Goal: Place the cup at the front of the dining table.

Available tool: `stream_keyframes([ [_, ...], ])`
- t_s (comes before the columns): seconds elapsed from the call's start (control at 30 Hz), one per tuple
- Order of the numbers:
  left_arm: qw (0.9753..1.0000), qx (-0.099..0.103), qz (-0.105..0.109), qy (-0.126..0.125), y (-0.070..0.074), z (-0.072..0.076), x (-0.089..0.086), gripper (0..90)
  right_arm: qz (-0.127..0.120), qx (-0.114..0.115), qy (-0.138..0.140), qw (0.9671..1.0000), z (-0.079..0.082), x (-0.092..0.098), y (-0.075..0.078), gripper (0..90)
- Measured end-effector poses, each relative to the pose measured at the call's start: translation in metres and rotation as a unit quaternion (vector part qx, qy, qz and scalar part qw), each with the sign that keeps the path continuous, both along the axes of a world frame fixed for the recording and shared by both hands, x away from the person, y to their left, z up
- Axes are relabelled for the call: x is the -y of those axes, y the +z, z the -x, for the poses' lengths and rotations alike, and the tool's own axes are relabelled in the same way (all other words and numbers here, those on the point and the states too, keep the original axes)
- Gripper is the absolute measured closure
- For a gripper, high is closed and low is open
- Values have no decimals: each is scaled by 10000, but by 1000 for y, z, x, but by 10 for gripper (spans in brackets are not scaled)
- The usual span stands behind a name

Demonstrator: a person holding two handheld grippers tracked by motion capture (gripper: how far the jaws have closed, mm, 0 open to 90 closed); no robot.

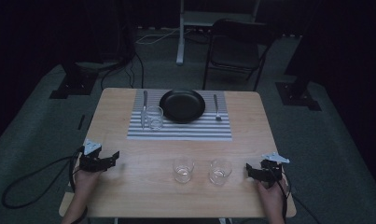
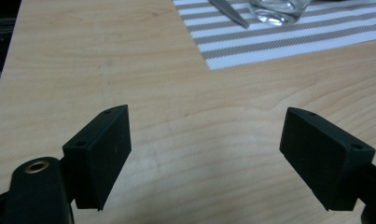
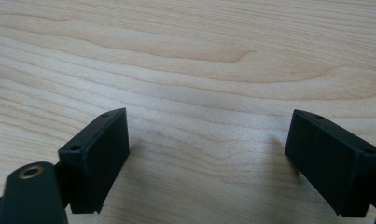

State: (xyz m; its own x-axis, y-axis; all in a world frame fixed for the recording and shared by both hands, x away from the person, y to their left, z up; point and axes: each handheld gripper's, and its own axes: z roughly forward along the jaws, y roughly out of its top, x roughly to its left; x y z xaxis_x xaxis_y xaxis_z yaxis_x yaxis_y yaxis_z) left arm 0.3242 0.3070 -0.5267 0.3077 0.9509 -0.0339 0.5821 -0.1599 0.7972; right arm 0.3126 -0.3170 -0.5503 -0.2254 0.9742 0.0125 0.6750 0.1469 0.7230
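Two clear glasses [image 1: 183, 169] near table front

left tool [image 1: 114, 157]: black, grey 3-cornered plate, black cable | right tool [image 1: 249, 171]: same | jaws: 2 rectangular blocks each

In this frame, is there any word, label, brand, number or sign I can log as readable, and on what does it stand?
None: no readable text in any view.
The striped placemat, black plate, knife, fork and three glasses carry no print.
The left gripper, right gripper and wooden table show no markings either.
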Motion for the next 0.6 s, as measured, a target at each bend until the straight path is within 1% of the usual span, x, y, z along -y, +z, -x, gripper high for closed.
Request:
stream_keyframes([
  [0.07,10000,11,52,44,-3,4,-2,171,2,-5,1,10000,0,0,0,131],
  [0.2,9999,-45,-2,109,-9,11,-6,171,3,-5,2,10000,0,0,0,130],
  [0.27,9999,-63,30,120,-11,14,-8,171,4,-5,2,10000,0,0,0,130],
  [0.33,9999,-60,-25,129,-12,17,-9,171,4,-5,2,10000,0,0,0,130],
  [0.43,9997,13,-185,185,-13,23,-9,171,4,-5,2,10000,0,0,0,131],
  [0.5,9997,9,-129,197,-13,26,-11,171,0,-5,0,10000,0,0,0,130],
  [0.6,9996,-22,-203,193,-14,31,-13,171,2,-4,0,10000,0,0,0,131],
])
